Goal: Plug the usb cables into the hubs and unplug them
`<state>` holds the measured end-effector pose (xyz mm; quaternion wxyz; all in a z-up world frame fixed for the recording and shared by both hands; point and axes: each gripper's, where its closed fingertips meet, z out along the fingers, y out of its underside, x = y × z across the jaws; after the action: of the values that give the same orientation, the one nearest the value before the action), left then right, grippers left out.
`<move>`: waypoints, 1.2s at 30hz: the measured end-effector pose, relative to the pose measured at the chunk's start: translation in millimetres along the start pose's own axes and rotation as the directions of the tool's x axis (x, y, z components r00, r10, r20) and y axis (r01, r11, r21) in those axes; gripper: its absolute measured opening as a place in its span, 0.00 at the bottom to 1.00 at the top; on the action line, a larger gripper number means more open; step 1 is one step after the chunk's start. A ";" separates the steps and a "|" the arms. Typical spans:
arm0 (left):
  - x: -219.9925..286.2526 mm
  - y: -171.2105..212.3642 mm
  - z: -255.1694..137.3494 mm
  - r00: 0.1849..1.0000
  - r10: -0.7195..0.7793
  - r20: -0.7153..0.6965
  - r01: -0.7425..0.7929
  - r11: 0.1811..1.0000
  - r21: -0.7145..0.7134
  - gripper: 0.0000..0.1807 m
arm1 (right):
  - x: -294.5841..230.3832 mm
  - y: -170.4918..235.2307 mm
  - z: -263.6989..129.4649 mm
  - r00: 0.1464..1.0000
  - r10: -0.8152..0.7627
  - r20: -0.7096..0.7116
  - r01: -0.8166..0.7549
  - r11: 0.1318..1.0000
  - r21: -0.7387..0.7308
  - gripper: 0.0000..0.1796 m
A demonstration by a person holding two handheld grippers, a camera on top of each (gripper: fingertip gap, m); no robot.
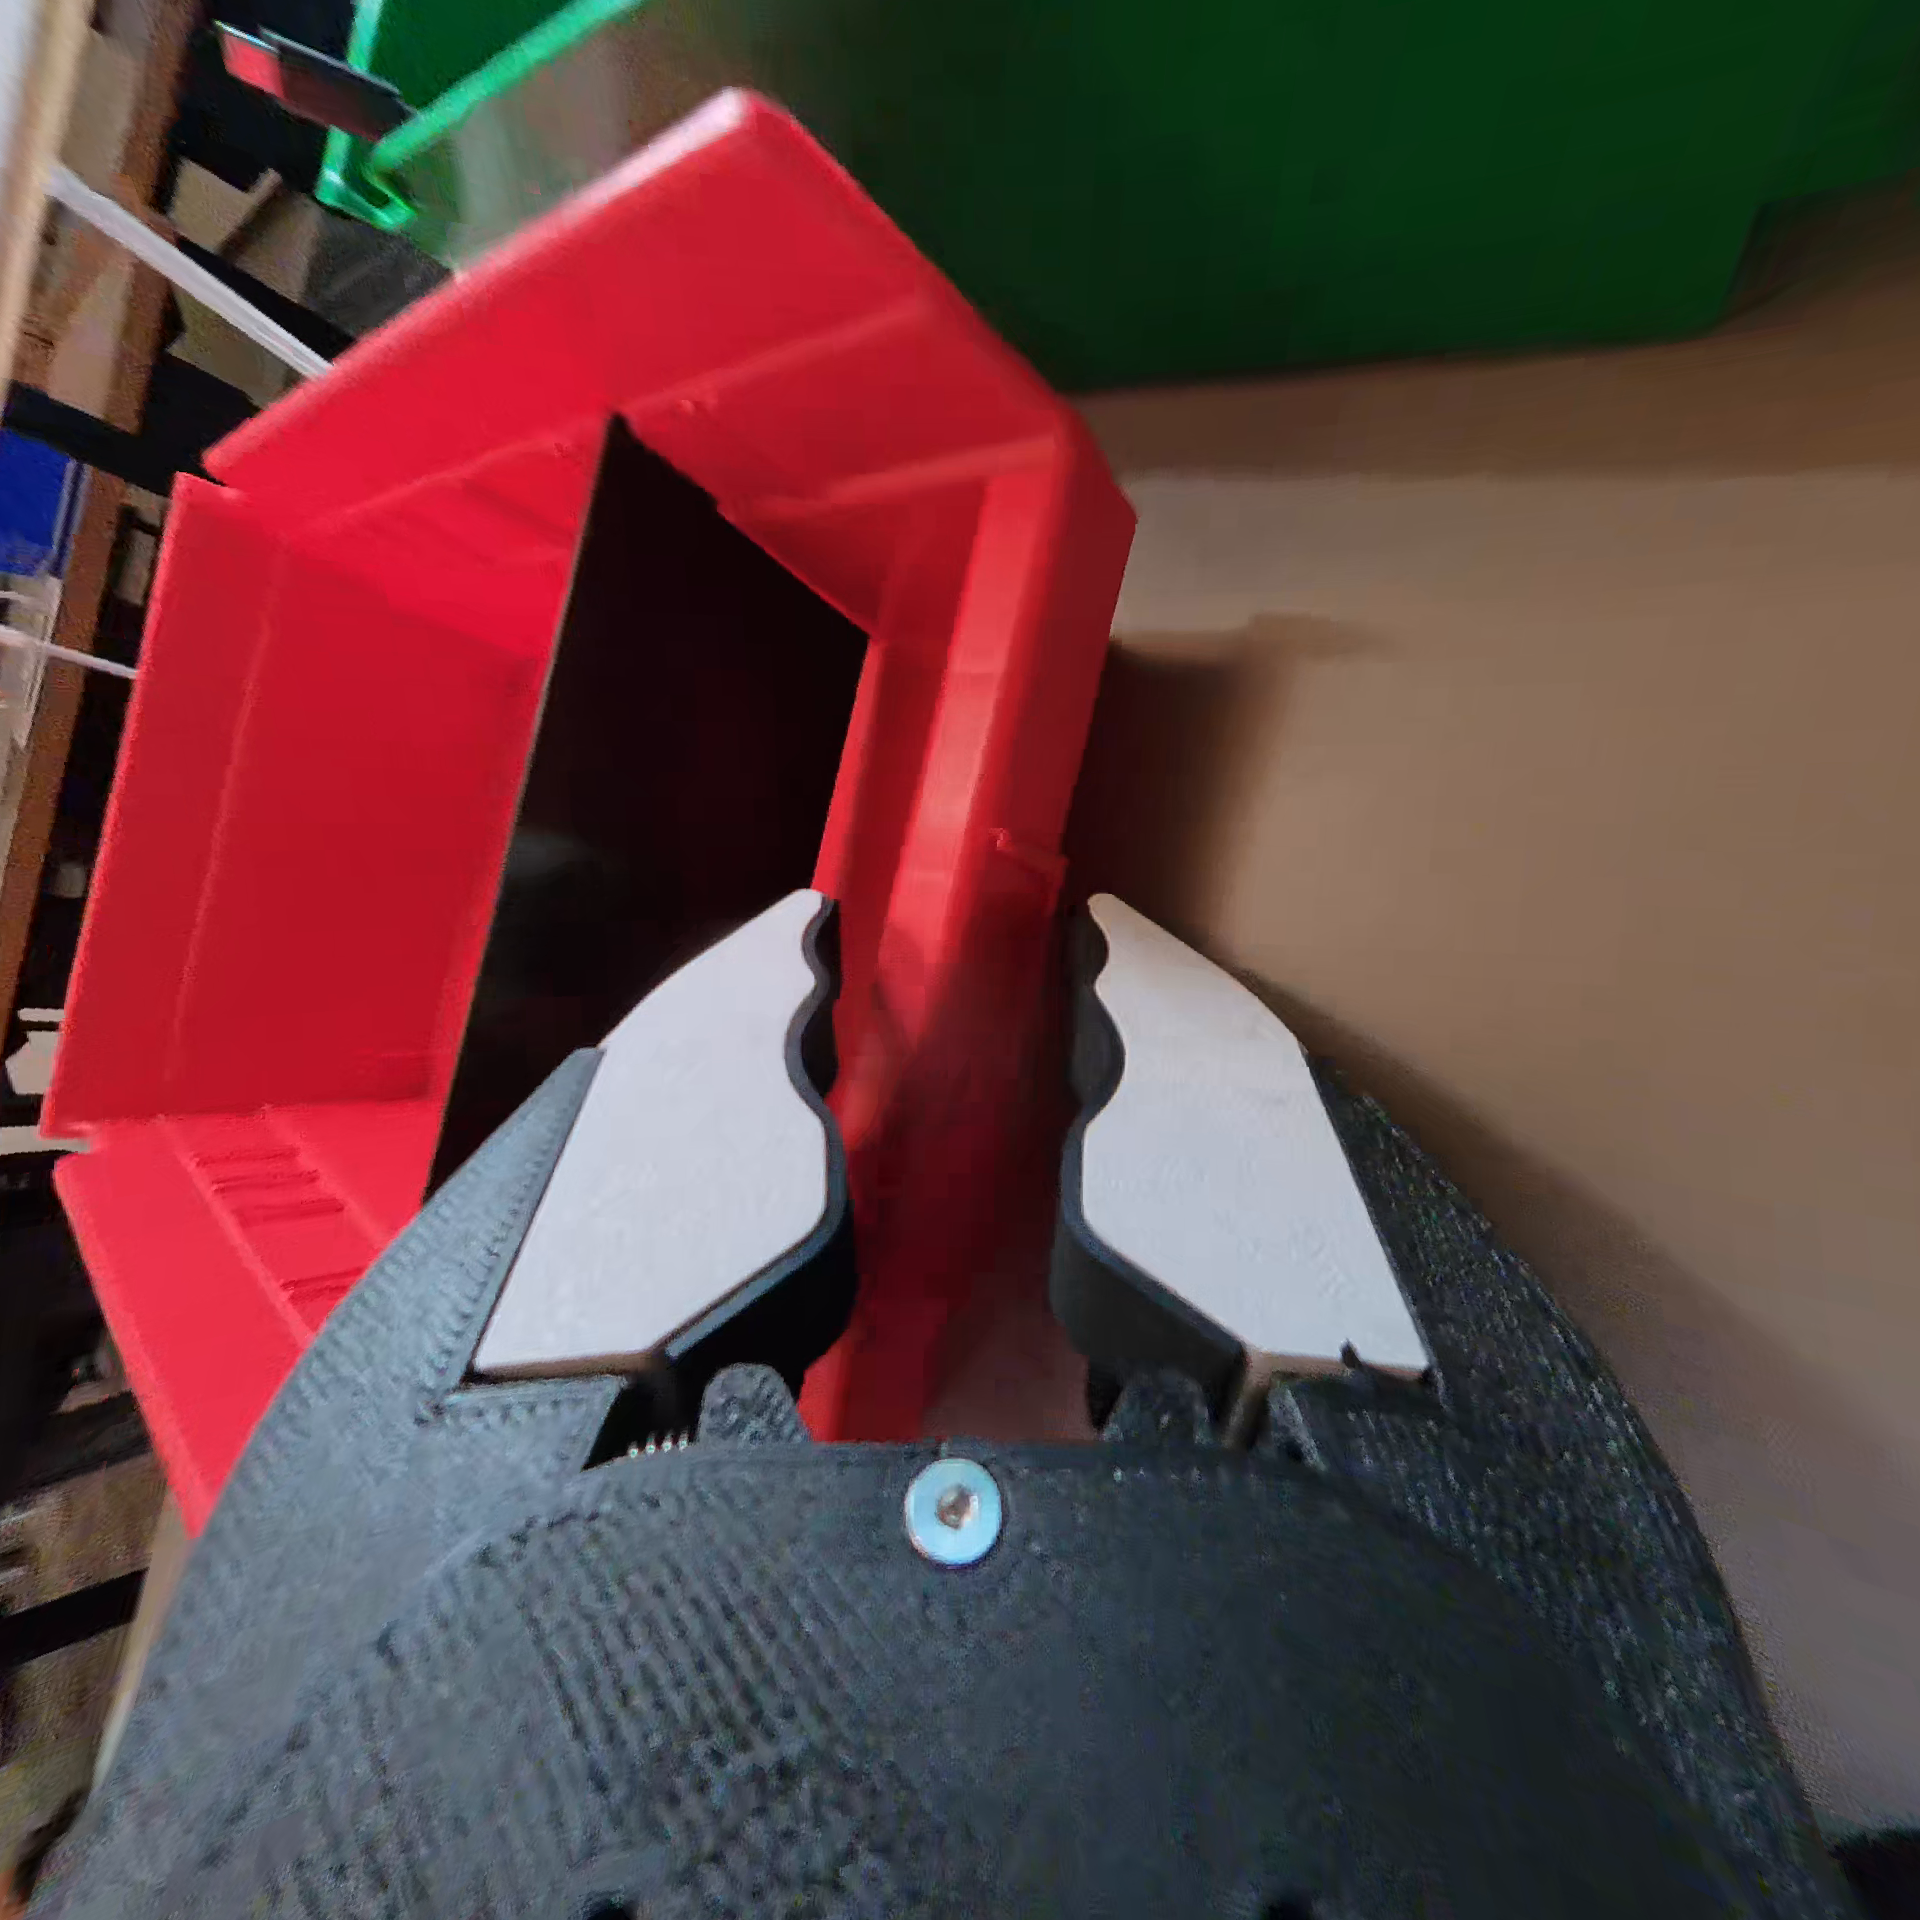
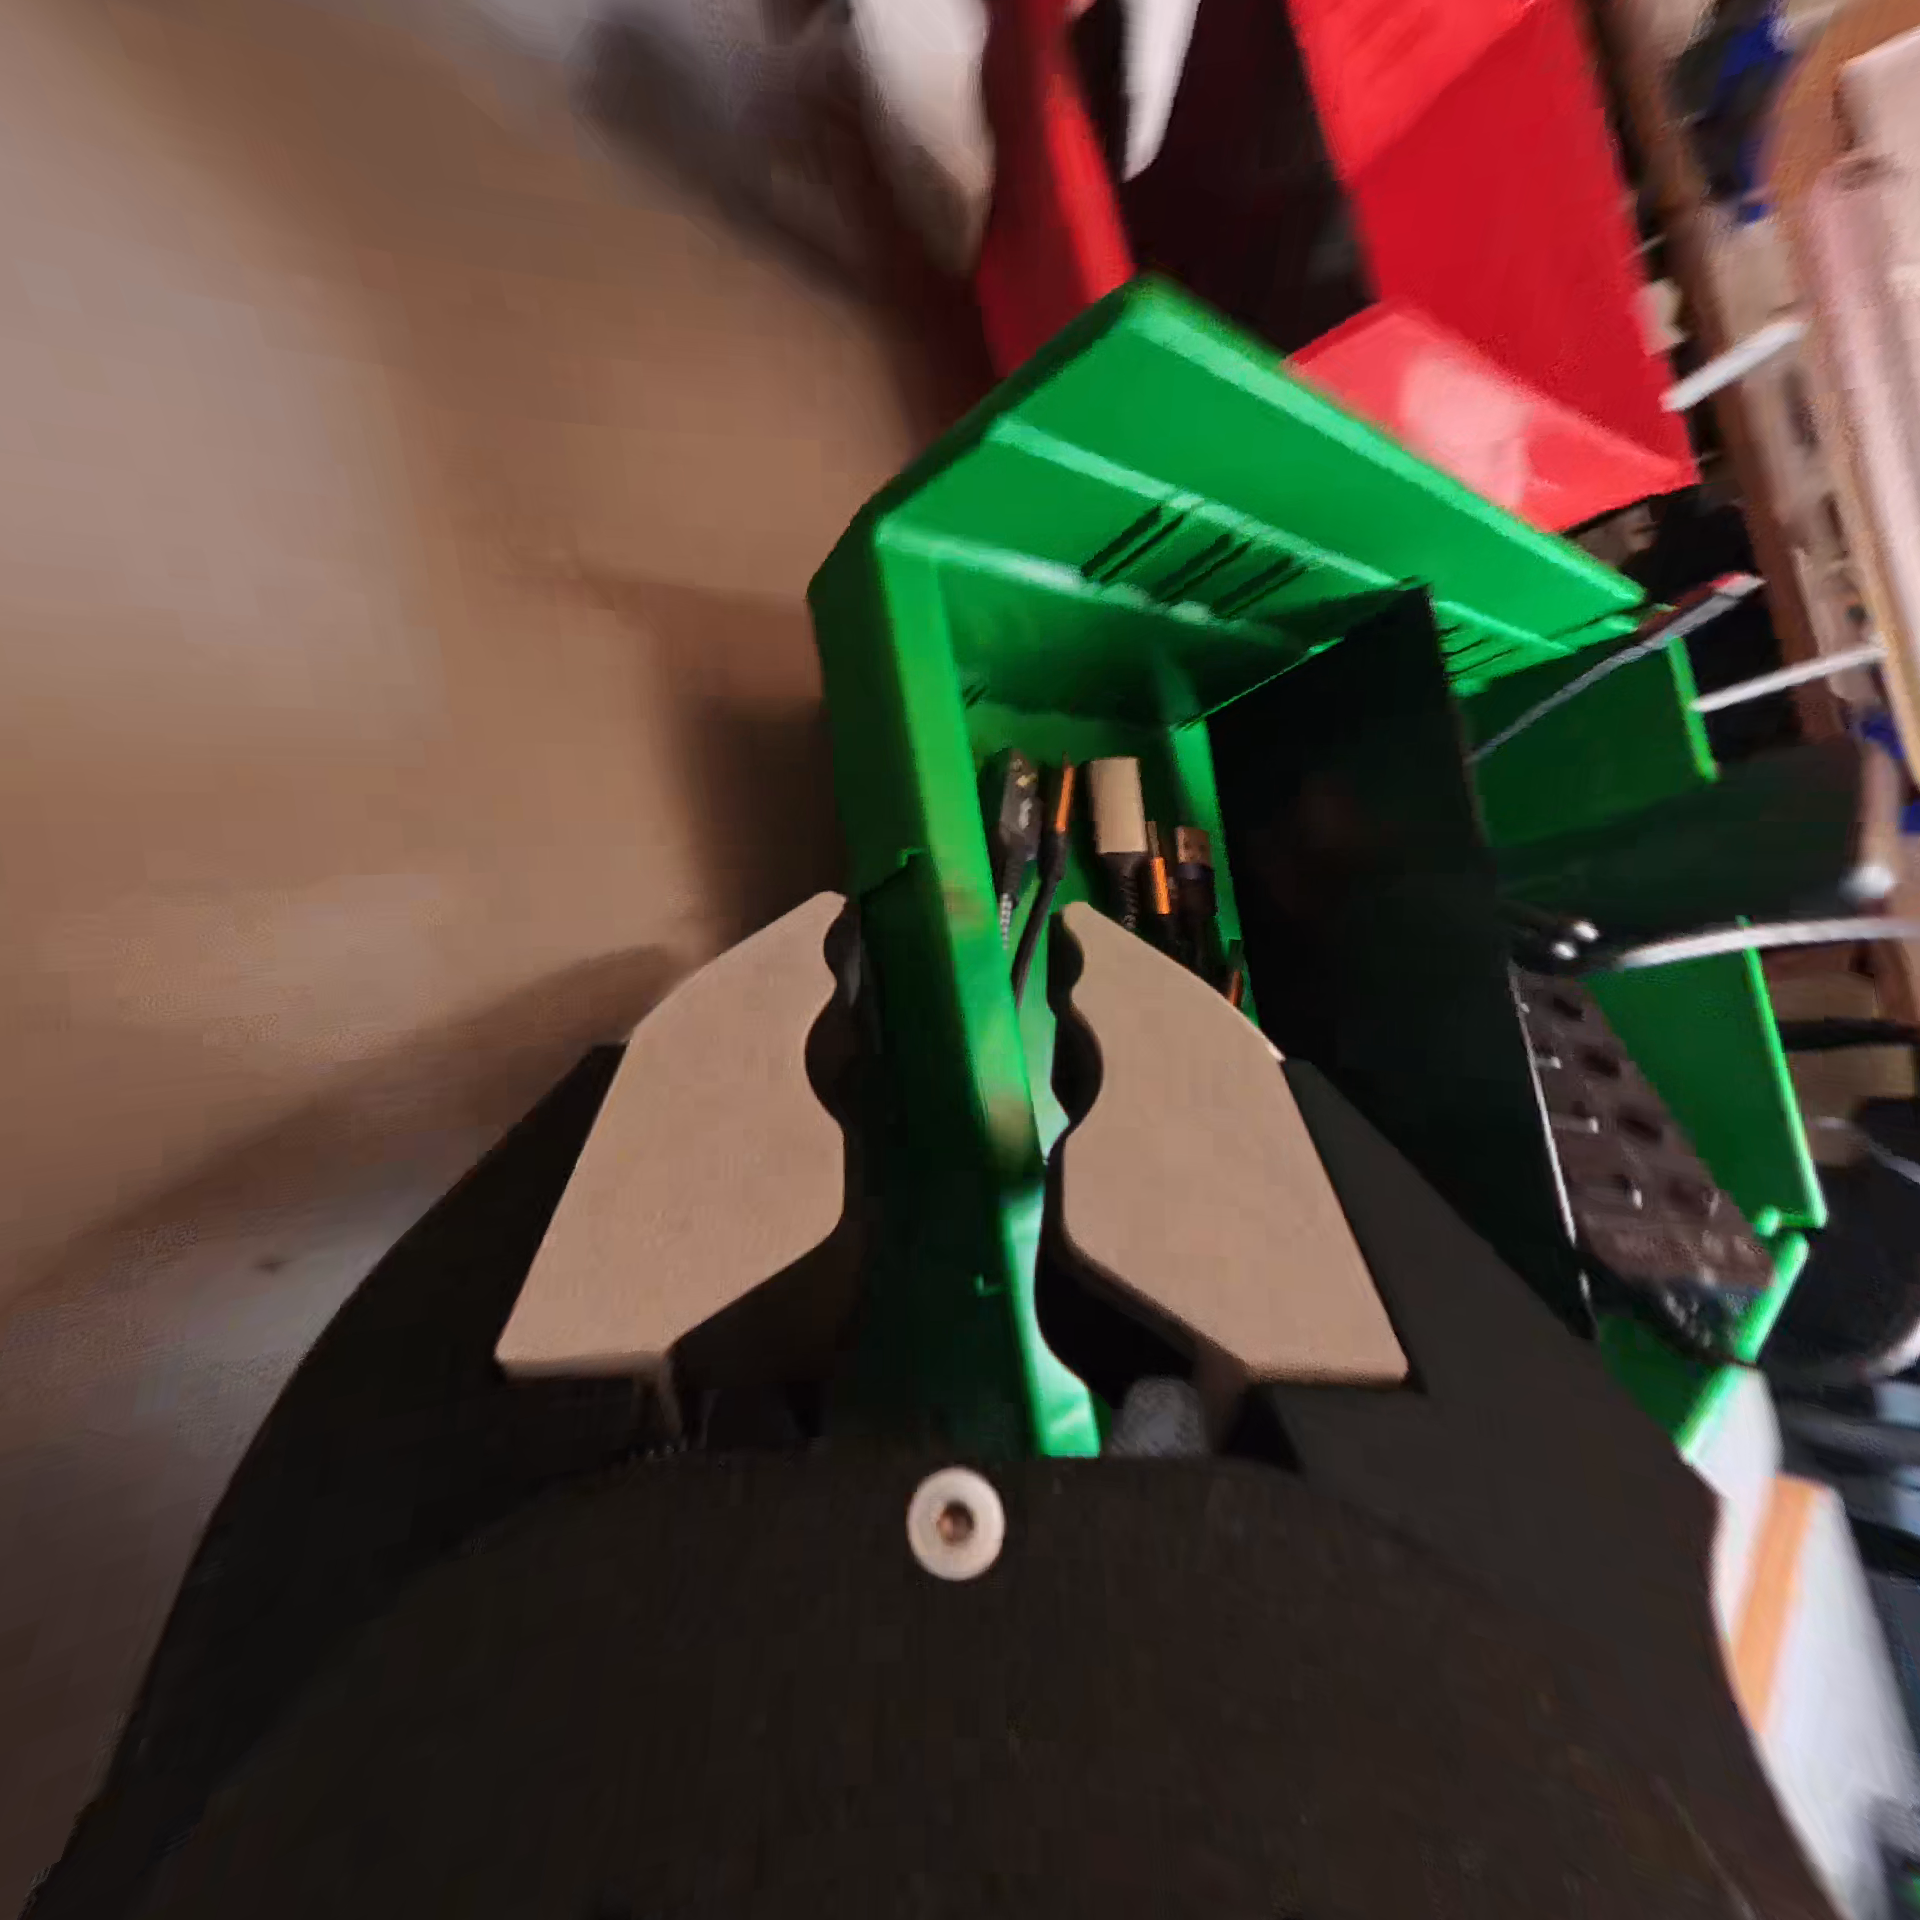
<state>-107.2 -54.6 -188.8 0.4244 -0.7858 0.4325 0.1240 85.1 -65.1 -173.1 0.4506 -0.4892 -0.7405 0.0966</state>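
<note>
Two bins dominate: a red bin (image 1: 582,665) and a green bin (image 2: 1143,540), both tipped over a tan table (image 1: 1507,831). Each has a black divider inside. The left gripper (image 1: 951,935) straddles the red bin's side wall, one finger inside and one outside; the wall sits between them, but whether the pads bite I cannot tell. The right gripper (image 2: 951,935) stands the same way about the green bin's wall, narrow, seemingly clamped on it.

Nothing shows in the red bin's near compartment. Inside the green one, a bundle of cables (image 2: 1101,842) lies against the far wall: dark braided leads with orange collars and a pale plug. On the other side of the divider sits a dark hub (image 2: 1631,1153) with rows of ports.

I'd judge the bins light, stiff and slick, so a wall pinch may slip if they swing. The cables look limp and tangle-prone; better to take one by its rigid plug housing than the cord. The hub seems light, so it would want steadying during plugging.
</note>
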 end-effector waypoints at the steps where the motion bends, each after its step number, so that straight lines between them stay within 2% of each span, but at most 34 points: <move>1: 3.4 -3.9 -6.2 0.999 -0.038 0.000 0.038 0.999 0.022 0.25 | 4.0 -7.2 -12.3 0.996 0.082 -0.027 -0.080 0.994 0.067 0.20; 3: 15.6 -18.5 -19.4 0.986 -0.165 -0.027 0.167 0.981 0.096 0.27 | 17.9 -15.4 -42.2 0.958 0.271 -0.091 -0.249 0.947 0.201 0.20; 4: 24.4 -28.2 -25.8 0.966 -0.249 -0.062 0.256 0.957 0.136 0.27 | 31.7 -10.1 -58.6 0.911 0.382 -0.157 -0.337 0.907 0.252 0.20; 6: 43.0 -45.2 -35.8 0.896 -0.419 -0.145 0.440 0.883 0.167 0.27 | 60.6 22.1 -91.6 0.736 0.602 -0.309 -0.509 0.793 0.333 0.24; 8: 58.7 -66.4 -46.6 0.781 -0.578 -0.237 0.621 0.760 0.192 0.27 | 71.1 63.8 -112.2 0.562 0.728 -0.392 -0.623 0.685 0.379 0.29; 10: 66.5 -90.5 -55.5 0.662 -0.680 -0.316 0.749 0.617 0.241 0.27 | 67.4 96.3 -112.5 0.466 0.786 -0.406 -0.698 0.609 0.377 0.31; 12: 65.5 -107.0 -55.6 0.588 -0.740 -0.328 0.807 0.511 0.294 0.26 | 62.8 102.8 -103.8 0.457 0.807 -0.373 -0.733 0.579 0.356 0.30; 15: 59.3 -119.7 -40.2 0.497 -0.810 -0.312 0.855 0.395 0.336 0.25 | 67.3 91.3 -93.8 0.498 0.783 -0.372 -0.731 0.610 0.307 0.32; 16: 57.5 -122.0 -33.0 0.490 -0.819 -0.298 0.856 0.388 0.342 0.26 | 66.0 88.6 -85.9 0.500 0.789 -0.356 -0.748 0.601 0.281 0.33; 19: 52.0 -118.2 -11.5 0.536 -0.822 -0.193 0.825 0.461 0.327 0.28 | 63.8 88.2 -63.9 0.481 0.805 -0.347 -0.782 0.573 0.246 0.32; 23: 50.0 -114.4 5.6 0.533 -0.829 -0.168 0.832 0.477 0.284 0.28 | 71.2 93.6 -50.0 0.443 0.819 -0.363 -0.810 0.540 0.229 0.23; 26: 47.3 -116.1 12.9 0.570 -0.814 -0.115 0.805 0.524 0.279 0.23 | 74.9 91.1 -43.7 0.430 0.833 -0.348 -0.818 0.523 0.241 0.21; 29: 48.4 -119.3 20.3 0.553 -0.827 -0.099 0.812 0.509 0.284 0.18 | 76.1 91.9 -45.4 0.418 0.828 -0.373 -0.810 0.526 0.259 0.18; 30: 46.0 -117.8 21.9 0.567 -0.821 -0.067 0.798 0.527 0.292 0.16 | 77.0 93.1 -46.8 0.413 0.824 -0.388 -0.806 0.529 0.265 0.15; 33: 41.4 -115.3 24.8 0.612 -0.790 0.015 0.756 0.591 0.280 0.13 | 76.8 93.1 -46.5 0.425 0.803 -0.417 -0.796 0.551 0.250 0.14; 36: 40.0 -114.8 24.9 0.628 -0.778 0.037 0.739 0.610 0.285 0.12 | 76.0 93.9 -46.9 0.439 0.791 -0.427 -0.793 0.564 0.230 0.13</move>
<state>11.0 -27.7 -162.2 0.5618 -0.8244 0.0351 -0.0602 171.9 29.7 -157.4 0.5213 -0.7859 -0.2871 0.1681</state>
